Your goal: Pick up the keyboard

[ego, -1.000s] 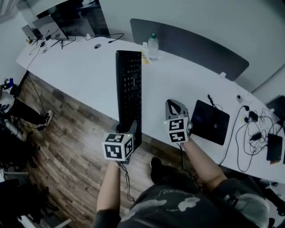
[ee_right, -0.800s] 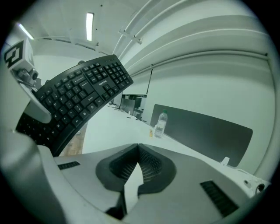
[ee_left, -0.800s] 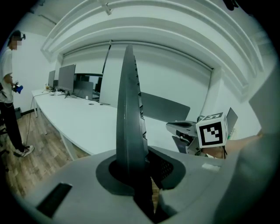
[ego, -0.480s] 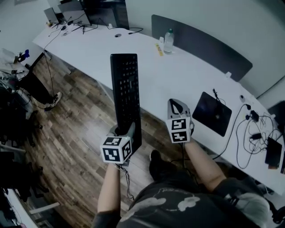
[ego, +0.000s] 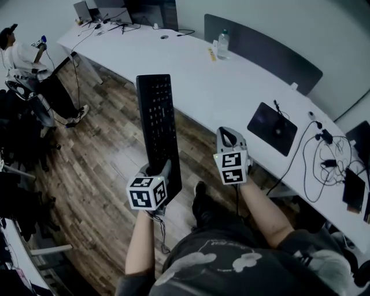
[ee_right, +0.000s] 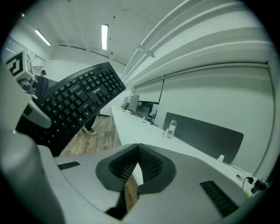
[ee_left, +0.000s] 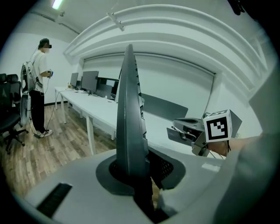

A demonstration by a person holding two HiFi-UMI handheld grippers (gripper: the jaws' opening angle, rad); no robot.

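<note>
A long black keyboard hangs in the air over the wooden floor, off the white desk. My left gripper is shut on its near end. In the left gripper view the keyboard stands edge-on between the jaws. The right gripper floats to the right of the keyboard, shut and holding nothing. In the right gripper view the keyboard shows keys-up at the left, and the right gripper has its jaws pressed together.
On the desk lie a black mouse pad with a mouse, a tangle of cables at the right, and a water bottle by a dark divider panel. Monitors stand at the far end. A person and office chairs are at the left.
Both grippers and the keyboard have swung away from the desk, out over the wooden floor. The desk now sits farther right in the head view. The grip on the keyboard is unchanged.
</note>
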